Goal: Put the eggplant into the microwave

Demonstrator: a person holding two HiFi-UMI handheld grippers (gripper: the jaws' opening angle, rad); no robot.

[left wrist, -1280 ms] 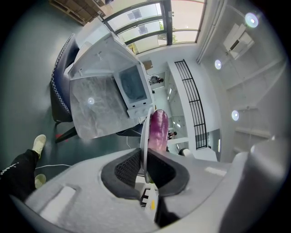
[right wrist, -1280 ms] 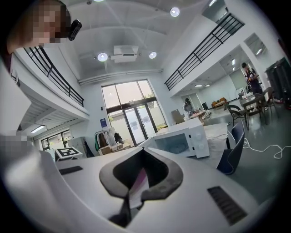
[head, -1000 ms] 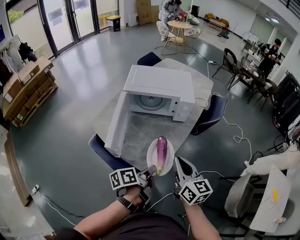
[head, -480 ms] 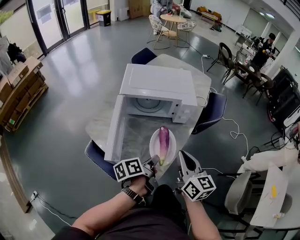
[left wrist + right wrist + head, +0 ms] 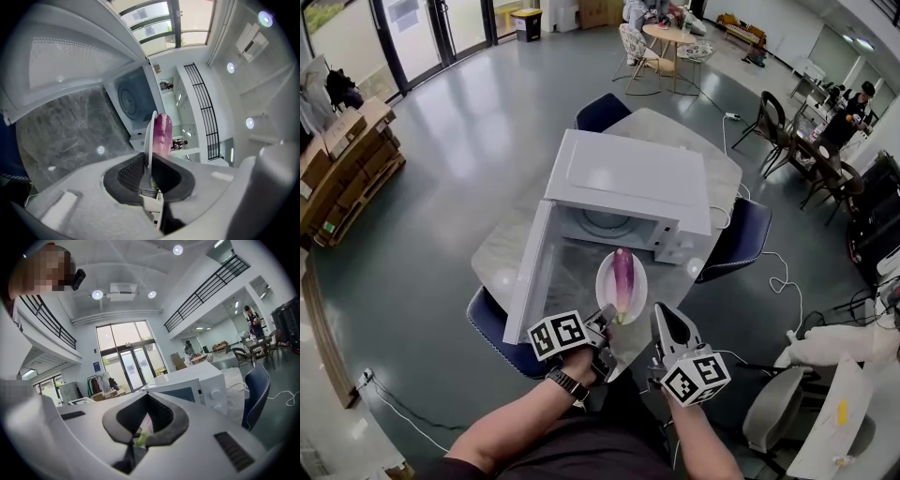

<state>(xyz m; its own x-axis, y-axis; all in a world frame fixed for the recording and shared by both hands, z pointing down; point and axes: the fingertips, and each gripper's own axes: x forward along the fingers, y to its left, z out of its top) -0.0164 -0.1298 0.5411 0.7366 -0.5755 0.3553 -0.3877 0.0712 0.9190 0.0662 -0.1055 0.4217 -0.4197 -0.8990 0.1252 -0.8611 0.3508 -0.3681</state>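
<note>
Eggplant (image 5: 622, 279) on plate (image 5: 604, 286), left gripper (image 5: 607, 317) clamping, right gripper (image 5: 661, 315) seemingly closed

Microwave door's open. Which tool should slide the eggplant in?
Left: the left tool clamps the plate carrying the eggplant, aimed at the open microwave; the right tool sits beside it.

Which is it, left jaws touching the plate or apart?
Touching. Left gripper view: the left gripper jaws clamp the plate by its rim, eggplant lying on it.

Eggplant (image 5: 622, 281) on plate (image 5: 604, 281) before microwave (image 5: 628, 183) on table (image 5: 511, 248), door (image 5: 528, 277) leftward, chairs (image 5: 602, 111) seemingly around.
</note>
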